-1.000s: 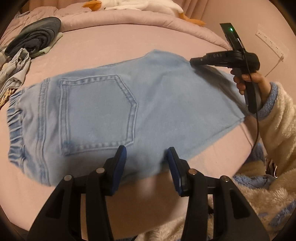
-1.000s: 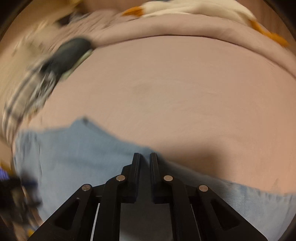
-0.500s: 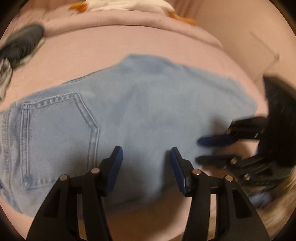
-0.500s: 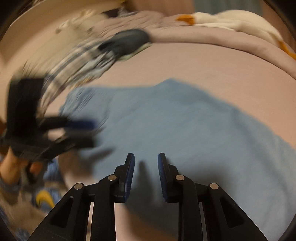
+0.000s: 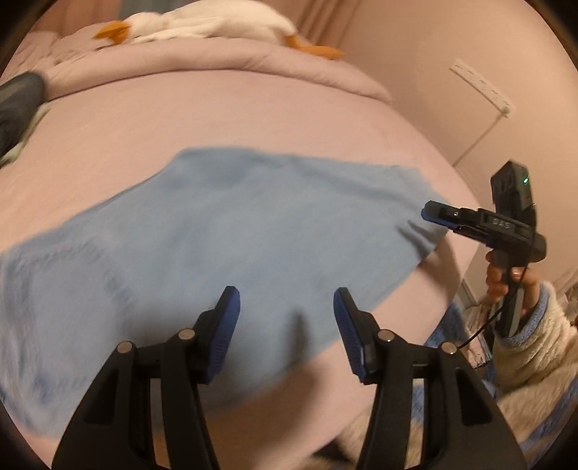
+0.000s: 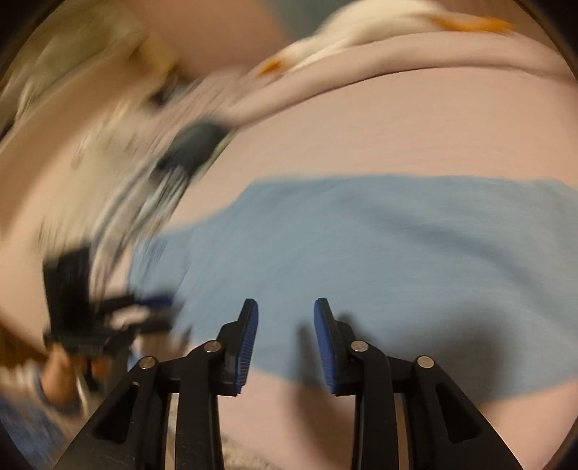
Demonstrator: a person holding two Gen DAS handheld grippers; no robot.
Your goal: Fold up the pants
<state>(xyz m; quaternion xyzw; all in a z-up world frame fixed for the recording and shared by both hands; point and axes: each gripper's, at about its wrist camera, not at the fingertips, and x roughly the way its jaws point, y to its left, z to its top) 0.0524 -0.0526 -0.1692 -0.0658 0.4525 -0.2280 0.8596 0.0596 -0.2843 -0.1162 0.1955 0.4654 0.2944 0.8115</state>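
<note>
Light blue denim pants (image 5: 224,238) lie flat and folded on the pink bed; they also show in the right wrist view (image 6: 379,260). My left gripper (image 5: 286,307) is open and empty, just above the pants' near edge. My right gripper (image 6: 285,318) is open and empty over the near edge of the pants. It also shows from the side in the left wrist view (image 5: 433,215), at the right corner of the pants. The left gripper shows blurred in the right wrist view (image 6: 119,318).
A rolled pink duvet (image 5: 216,58) with a white and orange plush (image 5: 202,25) lies at the back. Dark folded clothes (image 5: 18,101) sit at the far left. A wall with a power strip (image 5: 480,86) stands on the right.
My right gripper let go of the pants' edge and opened, then swung down to the near right corner. My left gripper stayed open and shifted right along the near edge.
</note>
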